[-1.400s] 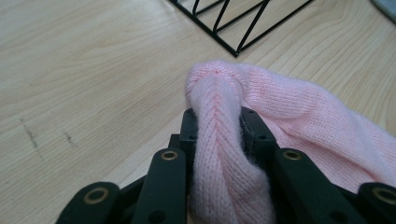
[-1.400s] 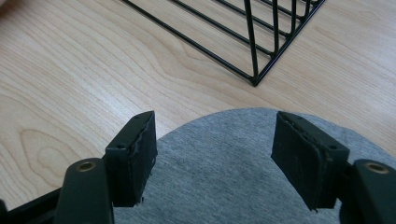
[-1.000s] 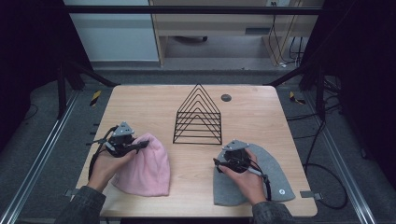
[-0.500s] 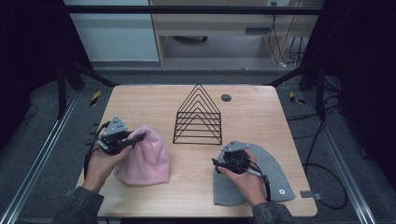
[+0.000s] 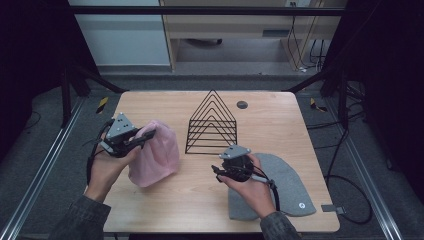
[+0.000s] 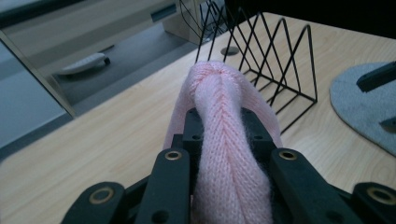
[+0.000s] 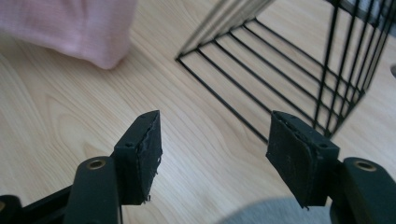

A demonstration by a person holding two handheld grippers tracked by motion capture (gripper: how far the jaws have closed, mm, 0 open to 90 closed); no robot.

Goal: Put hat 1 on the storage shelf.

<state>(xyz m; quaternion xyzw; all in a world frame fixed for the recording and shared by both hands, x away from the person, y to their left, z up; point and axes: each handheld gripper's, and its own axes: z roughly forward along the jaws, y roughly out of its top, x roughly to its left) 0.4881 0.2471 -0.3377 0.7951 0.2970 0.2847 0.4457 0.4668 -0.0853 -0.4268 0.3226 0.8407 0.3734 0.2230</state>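
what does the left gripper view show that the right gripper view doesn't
Left gripper view alone: the left tool shut on a fold of the pink knit hat, the round grommet in the table, and floor past the table edge.

Right gripper view alone: the right tool with open jaws, nothing between them, over bare wood.

Both: the pink hat, the black wire rack, the grey hat and the wooden table.

- Left gripper point(image 5: 142, 139), clamping pink knitted beanie point(image 5: 156, 159): lifting it off the wooden table point(image 5: 280, 115).
- Right gripper point(image 5: 218, 171): rising leftward off grey felt beanie point(image 5: 285, 184), jaws closing, nothing between them.
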